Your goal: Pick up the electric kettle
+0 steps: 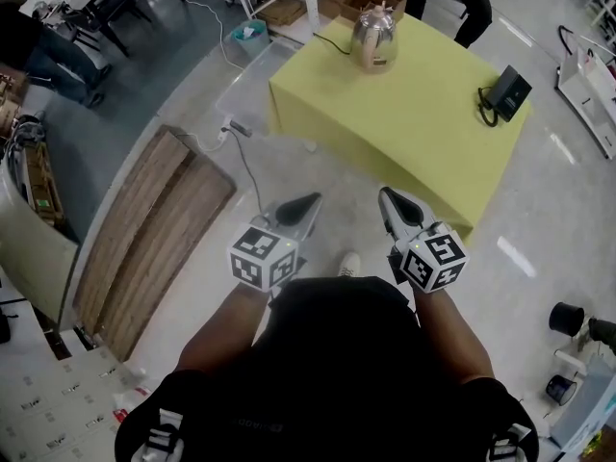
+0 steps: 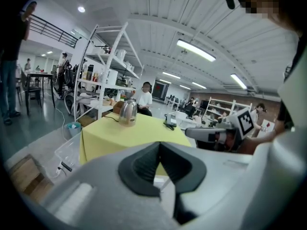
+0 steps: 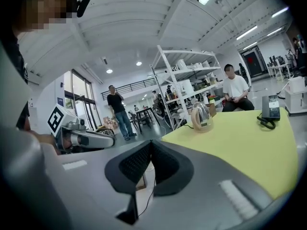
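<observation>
**Kettle on the counter's far side**

The kettle [image 1: 374,37] stands upright near the far edge of the yellow counter [image 1: 414,142], with a phone [image 1: 505,92] toward the right corner. Short of the counter, over the glossy grey floor [image 1: 544,210], the left claw [image 1: 310,201] and right claw [image 1: 389,193] hover, each pressed together and empty. A wooden board [image 1: 154,239] lies at left.

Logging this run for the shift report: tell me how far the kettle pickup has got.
Done: nothing yet; the electric kettle stands on the far side of the yellow table, untouched. In hand: left gripper and right gripper are held out short of the table, both shut and empty. To do: reach the kettle, open, grip, lift.
</observation>
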Action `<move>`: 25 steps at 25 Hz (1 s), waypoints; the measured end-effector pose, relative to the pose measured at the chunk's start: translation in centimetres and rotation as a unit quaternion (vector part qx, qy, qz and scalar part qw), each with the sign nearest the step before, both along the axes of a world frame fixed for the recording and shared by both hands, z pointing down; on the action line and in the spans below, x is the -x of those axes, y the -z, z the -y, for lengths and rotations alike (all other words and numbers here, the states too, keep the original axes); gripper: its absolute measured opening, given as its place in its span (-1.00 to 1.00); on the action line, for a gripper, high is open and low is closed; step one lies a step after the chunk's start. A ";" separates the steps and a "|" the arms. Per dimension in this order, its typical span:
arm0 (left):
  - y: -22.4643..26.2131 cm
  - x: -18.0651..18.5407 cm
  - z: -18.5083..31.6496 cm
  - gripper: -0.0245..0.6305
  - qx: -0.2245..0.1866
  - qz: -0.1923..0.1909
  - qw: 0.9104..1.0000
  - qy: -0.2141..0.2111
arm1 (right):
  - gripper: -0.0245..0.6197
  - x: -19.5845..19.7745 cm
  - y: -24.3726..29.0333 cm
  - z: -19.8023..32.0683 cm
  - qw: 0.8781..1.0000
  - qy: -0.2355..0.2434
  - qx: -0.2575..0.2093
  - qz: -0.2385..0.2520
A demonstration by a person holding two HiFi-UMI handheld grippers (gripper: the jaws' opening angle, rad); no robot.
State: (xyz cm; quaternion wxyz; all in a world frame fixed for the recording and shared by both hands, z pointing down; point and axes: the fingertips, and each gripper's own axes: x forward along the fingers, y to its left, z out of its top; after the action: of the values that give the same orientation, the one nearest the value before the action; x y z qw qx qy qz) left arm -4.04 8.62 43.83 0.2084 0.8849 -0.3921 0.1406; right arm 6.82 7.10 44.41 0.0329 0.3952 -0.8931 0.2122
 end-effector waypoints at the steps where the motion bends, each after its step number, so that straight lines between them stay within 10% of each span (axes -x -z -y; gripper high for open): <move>1: 0.0 -0.3 0.3 -0.92 -0.001 0.000 1.000 -0.001 | -0.91 -0.2 0.1 0.3 1.000 0.002 -0.002 0.000; 25: -0.9 -2.4 5.4 -0.92 0.007 0.020 1.000 -0.021 | -0.91 -1.7 -0.5 3.9 1.000 -0.014 0.001 0.013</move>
State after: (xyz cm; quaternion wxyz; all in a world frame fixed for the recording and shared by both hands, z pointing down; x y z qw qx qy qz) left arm -1.65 3.27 44.73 0.2037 0.8884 -0.3769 0.1652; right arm 8.51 3.16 44.93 0.0189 0.4045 -0.8877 0.2190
